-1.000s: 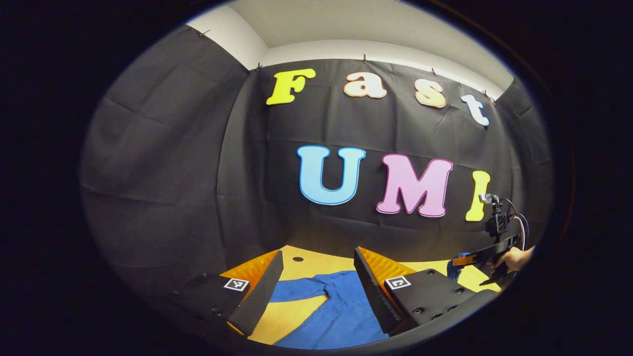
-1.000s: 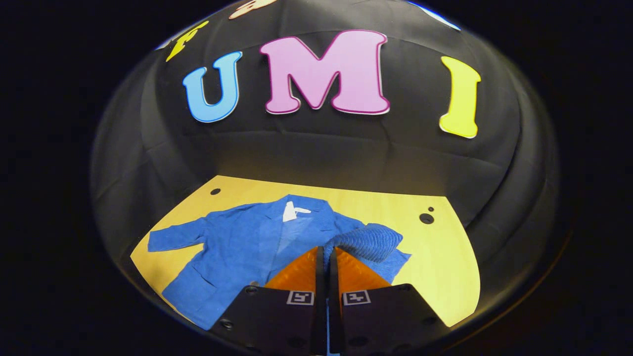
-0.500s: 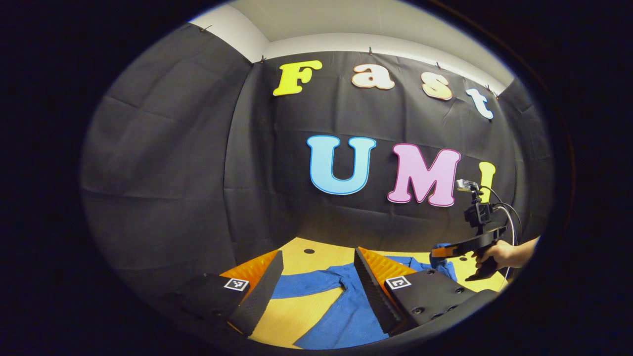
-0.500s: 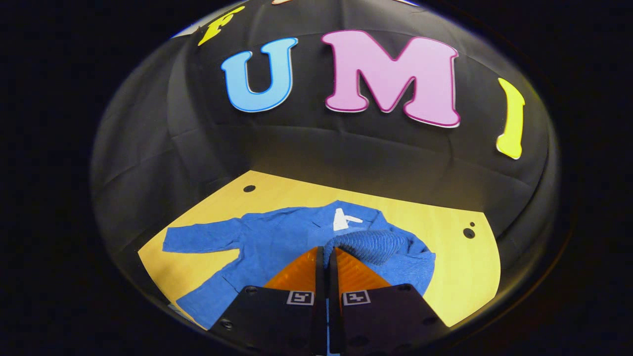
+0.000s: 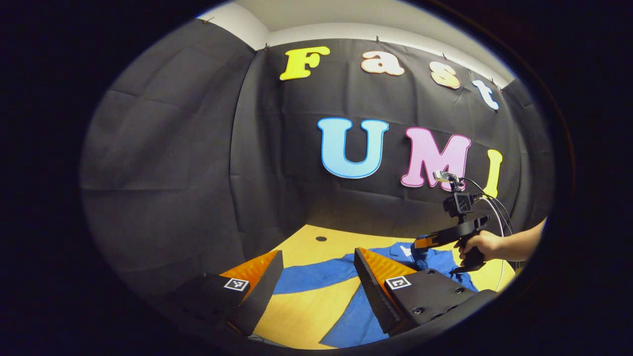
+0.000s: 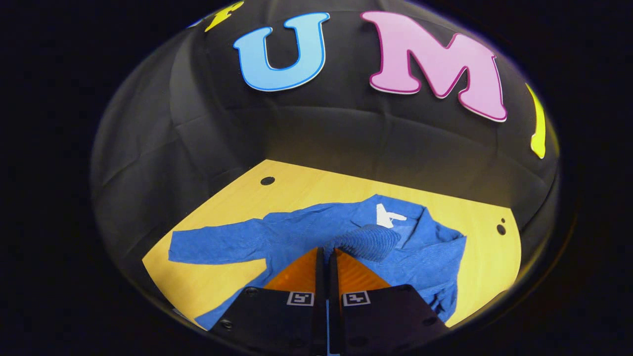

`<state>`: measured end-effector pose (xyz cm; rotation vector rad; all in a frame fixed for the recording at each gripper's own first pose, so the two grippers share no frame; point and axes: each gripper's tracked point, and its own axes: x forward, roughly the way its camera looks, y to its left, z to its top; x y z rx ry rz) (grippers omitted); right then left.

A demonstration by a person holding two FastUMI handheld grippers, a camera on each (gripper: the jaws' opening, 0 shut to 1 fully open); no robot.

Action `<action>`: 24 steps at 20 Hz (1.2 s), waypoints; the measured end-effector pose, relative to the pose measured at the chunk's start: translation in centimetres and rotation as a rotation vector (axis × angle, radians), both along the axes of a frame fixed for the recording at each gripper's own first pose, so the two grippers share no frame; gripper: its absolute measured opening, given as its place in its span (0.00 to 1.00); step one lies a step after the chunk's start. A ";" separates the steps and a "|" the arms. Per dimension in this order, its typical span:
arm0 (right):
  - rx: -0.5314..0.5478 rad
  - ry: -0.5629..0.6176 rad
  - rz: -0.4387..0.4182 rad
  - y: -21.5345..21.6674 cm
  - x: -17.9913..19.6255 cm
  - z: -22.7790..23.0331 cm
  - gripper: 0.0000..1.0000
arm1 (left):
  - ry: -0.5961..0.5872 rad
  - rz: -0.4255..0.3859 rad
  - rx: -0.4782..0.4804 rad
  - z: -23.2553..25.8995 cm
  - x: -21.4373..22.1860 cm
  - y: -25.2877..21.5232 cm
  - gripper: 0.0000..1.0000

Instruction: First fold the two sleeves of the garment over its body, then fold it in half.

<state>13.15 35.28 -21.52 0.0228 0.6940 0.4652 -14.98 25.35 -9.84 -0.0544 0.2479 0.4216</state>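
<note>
First sleeve fold is in hand: the blue corduroy jacket's right sleeve [image 6: 368, 241] is pinched by the right gripper [image 6: 326, 252] and held over the jacket body; release there is required. The left gripper [image 5: 316, 269] is held with fingers spread, empty.

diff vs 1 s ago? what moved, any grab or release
The right tool, shut on the right sleeve, has carried it further over the jacket body, toward the collar; in the left gripper view the right tool and hand have moved in over the jacket. No grab or release. The left tool stays open and empty, and the left sleeve still lies spread on the table.
</note>
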 end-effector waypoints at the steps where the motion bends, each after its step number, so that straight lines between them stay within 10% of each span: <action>1: 0.013 0.017 -0.002 1.1 0.0 -0.5 0.06 | 0.017 0.004 -0.009 -0.9 0.0 0.8 0.83; 4: 0.085 0.096 -0.021 3.2 -0.7 -1.0 0.00 | 0.059 0.030 -0.036 -3.2 0.6 3.9 0.83; 8: 0.004 0.016 -0.030 1.3 -1.2 0.3 0.98 | 0.113 0.052 -0.057 -6.3 2.0 8.2 0.83; 14: -0.056 -0.072 -0.018 -4.4 -8.3 2.2 0.99 | 0.237 0.047 -0.147 -12.2 4.4 12.1 0.83; 24: -0.076 0.112 -0.222 -14.9 -19.5 -2.5 0.99 | 0.505 0.023 -0.166 -21.2 5.6 14.7 0.85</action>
